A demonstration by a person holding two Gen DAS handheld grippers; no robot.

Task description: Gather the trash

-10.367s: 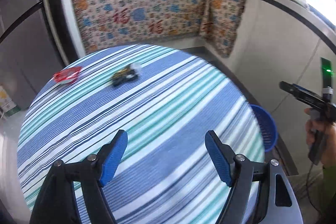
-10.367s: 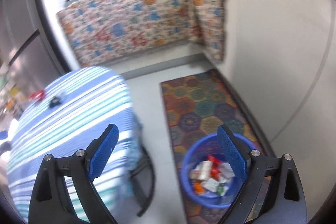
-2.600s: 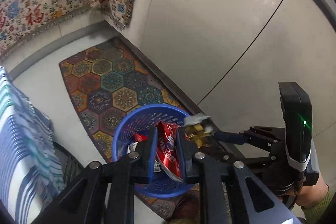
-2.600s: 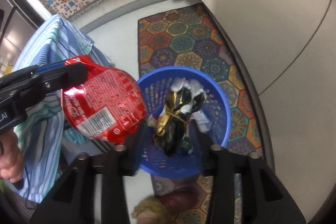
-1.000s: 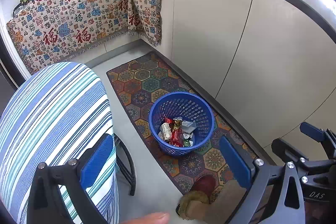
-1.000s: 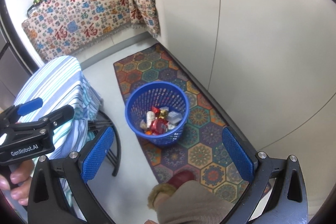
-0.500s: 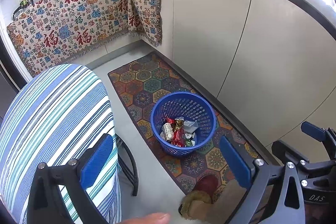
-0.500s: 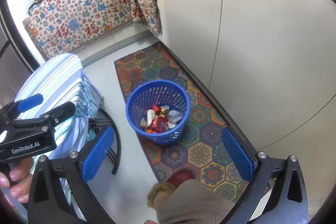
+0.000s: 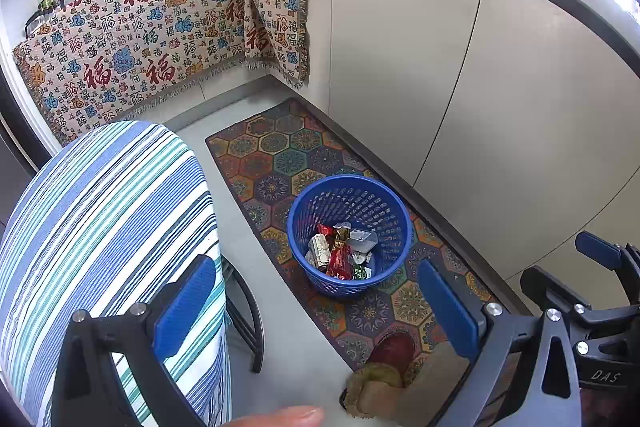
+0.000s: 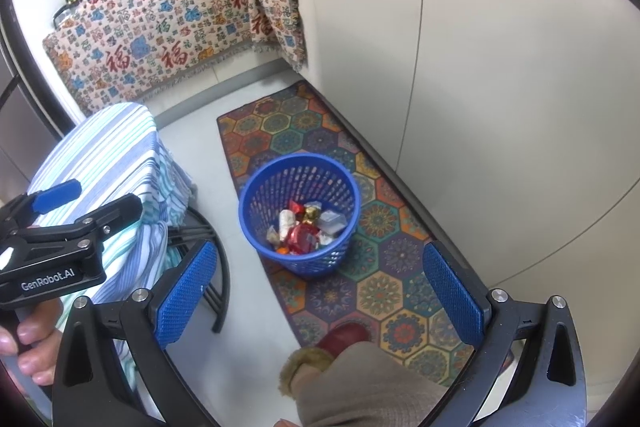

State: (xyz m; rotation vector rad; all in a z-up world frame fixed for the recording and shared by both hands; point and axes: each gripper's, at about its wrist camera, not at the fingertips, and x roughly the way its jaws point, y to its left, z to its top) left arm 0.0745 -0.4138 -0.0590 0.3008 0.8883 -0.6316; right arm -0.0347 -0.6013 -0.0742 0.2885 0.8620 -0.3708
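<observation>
Both claws, left claw [image 9: 316, 303] and right claw [image 10: 320, 287], gape empty above binned trash [image 9: 340, 251].

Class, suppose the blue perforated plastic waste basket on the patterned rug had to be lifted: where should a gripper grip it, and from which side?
Grip the blue perforated plastic waste basket by its thin top rim, coming from above. It stands upright and open, and its round body looks too wide for the jaws.

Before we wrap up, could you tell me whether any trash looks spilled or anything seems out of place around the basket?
Nothing stands out: the blue basket stands upright on the patterned rug, wrappers inside, none visible on the floor.
</observation>
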